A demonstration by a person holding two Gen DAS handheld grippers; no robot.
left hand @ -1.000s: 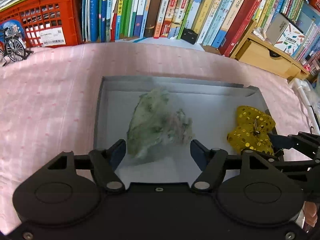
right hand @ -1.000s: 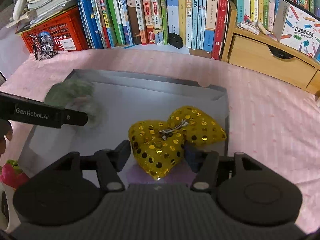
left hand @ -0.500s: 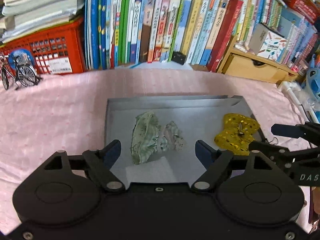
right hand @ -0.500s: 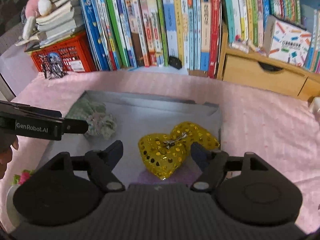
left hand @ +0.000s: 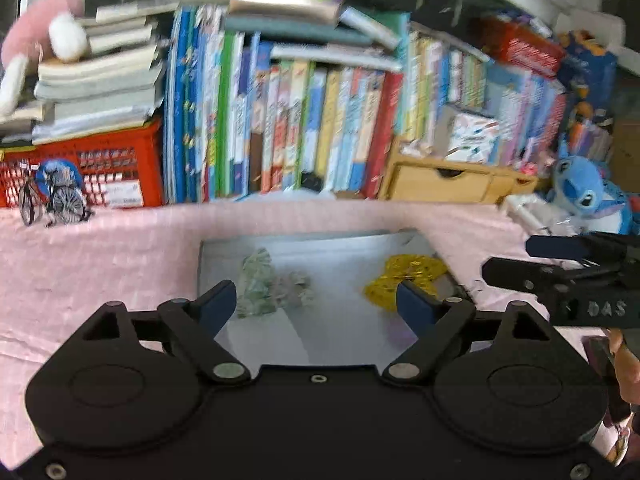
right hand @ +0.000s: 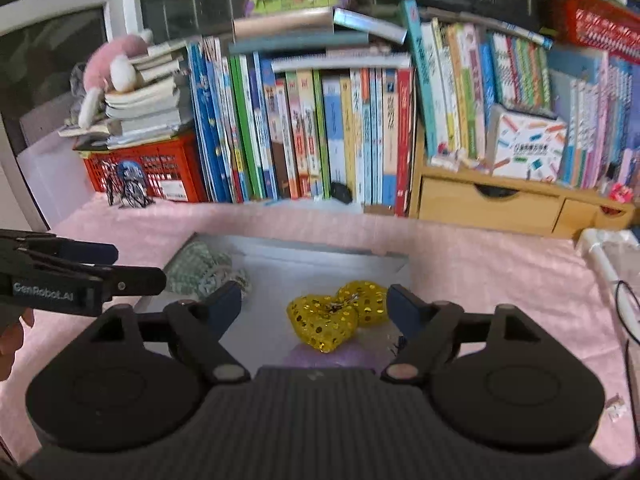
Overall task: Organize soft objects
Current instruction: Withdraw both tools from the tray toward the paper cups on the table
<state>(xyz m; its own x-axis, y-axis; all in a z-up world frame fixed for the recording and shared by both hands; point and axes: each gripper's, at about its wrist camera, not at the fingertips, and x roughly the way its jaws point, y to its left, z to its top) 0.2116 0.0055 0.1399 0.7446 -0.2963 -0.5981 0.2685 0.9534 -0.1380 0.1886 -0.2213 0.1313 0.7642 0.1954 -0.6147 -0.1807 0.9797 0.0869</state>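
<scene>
A shallow grey box (left hand: 348, 332) (right hand: 280, 252) lies on the pink cloth. A green and white fabric scrunchie (left hand: 264, 286) (right hand: 200, 270) rests in its left part. A gold sequined bow (left hand: 404, 276) (right hand: 340, 314) rests in its right part. My left gripper (left hand: 316, 306) is open and empty, held above and behind the box. My right gripper (right hand: 314, 306) is open and empty, also raised behind the box. Each gripper shows side-on in the other's view, the right one (left hand: 580, 276) and the left one (right hand: 72, 272).
A row of upright books (right hand: 312, 136) stands behind the cloth, with a red crate (left hand: 104, 172), a small model bicycle (left hand: 50, 200), a wooden drawer unit (right hand: 492, 204) and a blue plush toy (left hand: 588, 196). A pink plush (right hand: 116, 68) lies on stacked books.
Both grippers have opened, let go of the scrunchie and the bow, and pulled up and back from the box. The scrunchie and bow now lie in the box.
</scene>
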